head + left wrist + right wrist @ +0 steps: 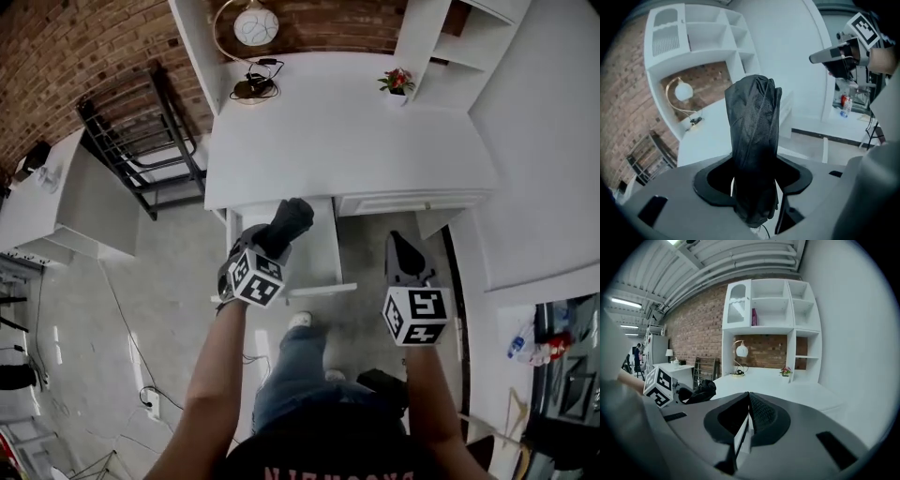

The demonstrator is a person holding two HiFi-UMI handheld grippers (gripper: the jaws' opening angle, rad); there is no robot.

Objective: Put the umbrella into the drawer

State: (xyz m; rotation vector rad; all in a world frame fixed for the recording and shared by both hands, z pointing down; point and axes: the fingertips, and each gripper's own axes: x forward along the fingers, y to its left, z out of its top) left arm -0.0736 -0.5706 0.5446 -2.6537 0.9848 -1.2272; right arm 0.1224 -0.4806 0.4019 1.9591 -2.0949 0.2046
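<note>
White desk (347,141) and brick wall (75,56) fill the head view, where the left gripper (272,246) holds the folded black umbrella (291,220) just over the open drawer (322,251), seemingly lined up to drop in lengthwise, while the right gripper (403,251) hangs above the floor (366,281) beside it. Left gripper view shows jaws clamped partway on the umbrella's lower end; right gripper view shows jaws pressed together, empty, clear of the desk edge and leaving the drawer mouth free.
</note>
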